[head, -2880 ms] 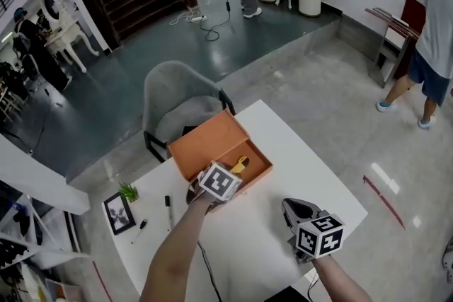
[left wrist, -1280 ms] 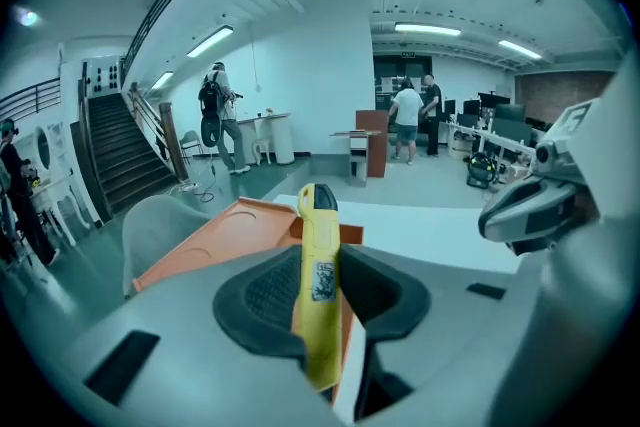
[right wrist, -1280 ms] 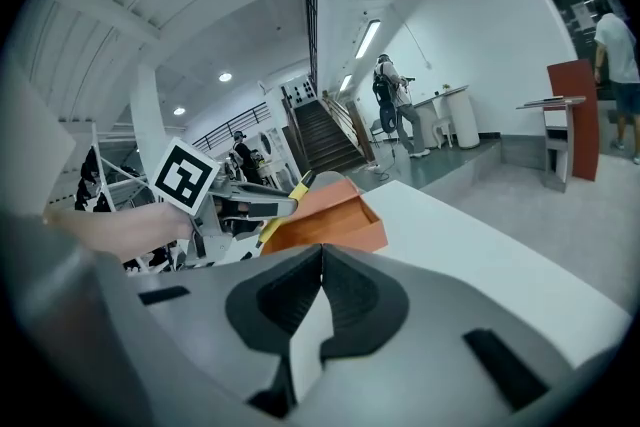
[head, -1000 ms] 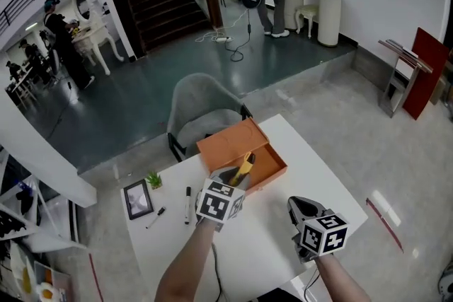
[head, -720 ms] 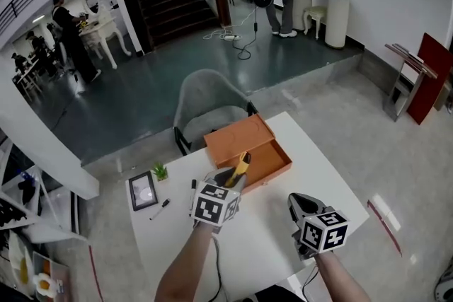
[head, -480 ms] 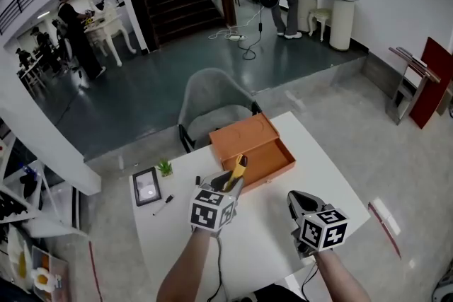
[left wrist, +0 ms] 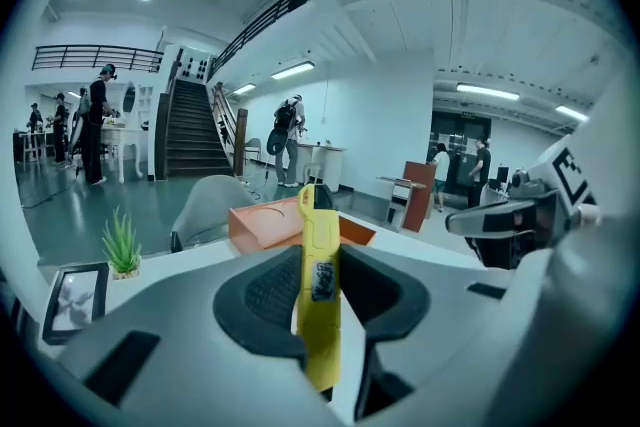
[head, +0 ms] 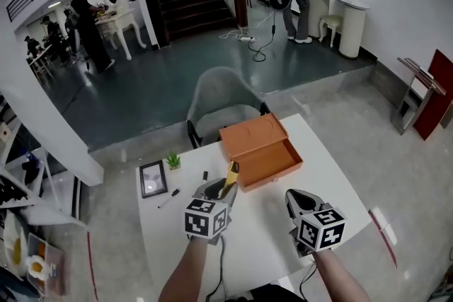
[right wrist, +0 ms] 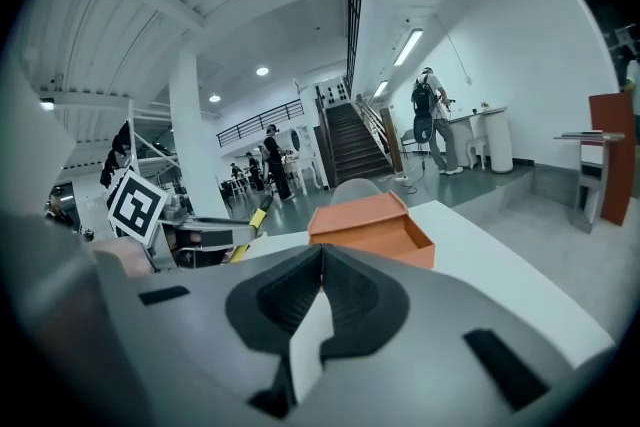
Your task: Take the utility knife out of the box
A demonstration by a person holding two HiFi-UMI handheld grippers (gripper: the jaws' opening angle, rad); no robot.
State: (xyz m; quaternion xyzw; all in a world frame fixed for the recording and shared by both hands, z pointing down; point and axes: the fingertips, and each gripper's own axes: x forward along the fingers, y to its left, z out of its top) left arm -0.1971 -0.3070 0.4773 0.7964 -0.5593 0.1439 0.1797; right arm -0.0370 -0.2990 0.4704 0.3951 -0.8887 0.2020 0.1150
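Observation:
The orange box (head: 260, 151) lies open on the white table (head: 262, 251), its lid propped behind it. My left gripper (head: 221, 187) hovers over the table just to the box's left, shut on the yellow utility knife (head: 230, 179). In the left gripper view the knife (left wrist: 320, 285) stands upright between the pads, with the box (left wrist: 275, 220) beyond it. To the right, in front of the box, my right gripper (head: 301, 197) holds nothing. Its jaws (right wrist: 320, 253) meet at the tips. From there the box (right wrist: 370, 220) and the knife (right wrist: 254, 216) both show.
A picture frame (head: 153, 178), a small plant (head: 173, 160) and a marker (head: 168, 198) lie at the table's left. A grey chair (head: 223, 102) stands behind the table. People stand far off across the room.
My left gripper has drawn back from the box to the left and toward me, carrying the knife out over the table. The right gripper has shifted slightly.

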